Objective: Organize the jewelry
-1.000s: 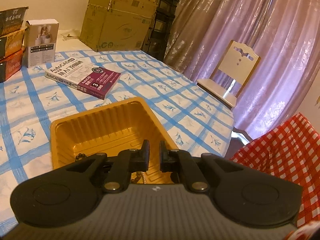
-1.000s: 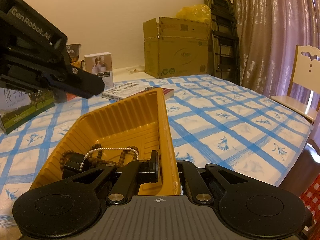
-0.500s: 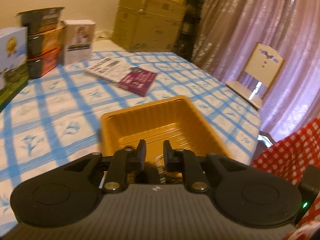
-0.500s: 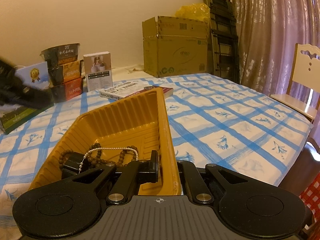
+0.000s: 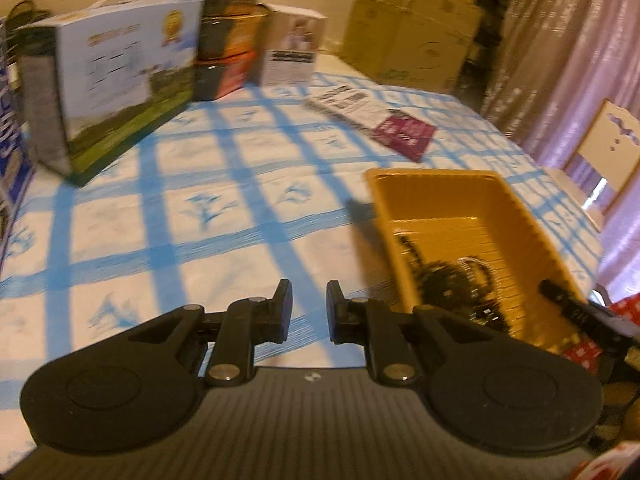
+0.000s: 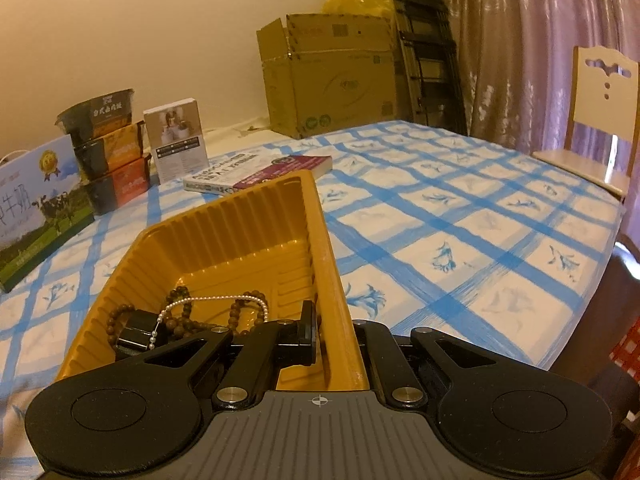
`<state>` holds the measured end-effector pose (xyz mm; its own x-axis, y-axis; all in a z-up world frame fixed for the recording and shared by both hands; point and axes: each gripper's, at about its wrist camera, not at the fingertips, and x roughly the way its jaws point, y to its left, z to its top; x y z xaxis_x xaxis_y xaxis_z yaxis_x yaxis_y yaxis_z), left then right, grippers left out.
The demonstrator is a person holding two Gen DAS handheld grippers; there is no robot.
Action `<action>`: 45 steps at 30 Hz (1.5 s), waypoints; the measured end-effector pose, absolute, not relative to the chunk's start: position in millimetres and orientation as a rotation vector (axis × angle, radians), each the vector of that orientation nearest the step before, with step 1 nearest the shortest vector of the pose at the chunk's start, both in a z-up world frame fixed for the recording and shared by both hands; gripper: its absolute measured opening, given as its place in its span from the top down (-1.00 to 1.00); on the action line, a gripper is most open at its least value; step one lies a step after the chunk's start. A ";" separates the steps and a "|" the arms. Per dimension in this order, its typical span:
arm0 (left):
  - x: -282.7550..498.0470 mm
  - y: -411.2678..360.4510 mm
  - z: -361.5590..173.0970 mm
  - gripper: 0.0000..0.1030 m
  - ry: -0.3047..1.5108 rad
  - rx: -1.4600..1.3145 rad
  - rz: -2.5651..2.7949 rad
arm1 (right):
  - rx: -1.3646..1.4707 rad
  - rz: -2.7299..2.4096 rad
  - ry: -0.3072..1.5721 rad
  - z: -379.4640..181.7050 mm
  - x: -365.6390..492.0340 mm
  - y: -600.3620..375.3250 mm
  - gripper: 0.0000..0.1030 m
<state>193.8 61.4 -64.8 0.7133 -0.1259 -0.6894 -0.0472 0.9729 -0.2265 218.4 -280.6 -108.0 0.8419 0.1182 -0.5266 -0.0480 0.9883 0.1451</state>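
A ribbed yellow plastic tray (image 6: 224, 232) stands on the blue-checked tablecloth. In it lie a brown wooden bead string (image 6: 180, 316), a thin pearl chain (image 6: 216, 300) and a small black block (image 6: 134, 334). My right gripper (image 6: 334, 332) is shut on the tray's right wall, one finger inside and one outside. In the left wrist view the tray (image 5: 516, 216) is at the right with the dark jewelry (image 5: 452, 280) blurred inside. My left gripper (image 5: 308, 304) is open and empty over the bare cloth left of the tray.
A book (image 6: 260, 174) lies behind the tray. A milk carton (image 5: 116, 92), stacked noodle bowls (image 6: 108, 152) and a white box (image 6: 178, 140) stand at the back left. A cardboard box (image 6: 332, 76) is at the far edge, a chair (image 6: 596, 120) at right.
My left gripper has swung left out of the tray and opened wider; it now hangs over bare cloth. My right gripper has kept its hold on the tray wall.
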 end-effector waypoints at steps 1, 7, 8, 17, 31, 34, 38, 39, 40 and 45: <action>191.5 65.8 -66.5 0.73 0.782 -0.239 -0.033 | 0.148 0.087 0.566 -108.1 219.4 -281.6 0.90; 179.6 83.6 -71.2 0.73 0.795 -0.245 0.013 | 0.245 0.105 0.580 -106.6 235.7 -283.9 0.90; 178.6 85.6 -71.7 0.73 0.795 -0.245 0.018 | 0.250 0.108 0.581 -106.0 238.6 -282.6 0.89; 181.7 97.9 -77.9 0.67 0.798 -0.222 0.067 | 0.287 0.166 0.585 -104.6 269.2 -260.3 0.87; 193.3 100.3 -90.7 0.56 0.811 -0.180 0.093 | 0.332 0.272 0.643 -129.8 324.7 -242.4 0.87; 193.2 99.0 -92.6 0.53 0.814 -0.175 0.092 | 0.332 0.308 0.646 -134.1 335.2 -246.3 0.87; 192.1 95.5 -96.0 0.43 0.823 -0.169 0.089 | 0.315 0.355 0.653 -140.4 345.5 -252.4 0.87; 191.9 94.5 -97.0 0.41 0.826 -0.165 0.089 | 0.312 0.364 0.660 -141.6 347.7 -253.6 0.85; 191.4 92.9 -98.0 0.36 0.830 -0.160 0.089 | 0.307 0.368 0.664 -141.8 349.3 -254.1 0.68; 188.0 86.7 -98.2 0.08 0.837 -0.139 0.078 | 0.309 0.289 0.568 -129.9 343.2 -266.3 -0.73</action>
<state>188.0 86.7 -98.2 0.6677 0.0148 -0.7443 -0.1239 0.9881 -0.0915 343.2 -266.3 -129.9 0.8052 0.3500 -0.4788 -0.1815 0.9140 0.3629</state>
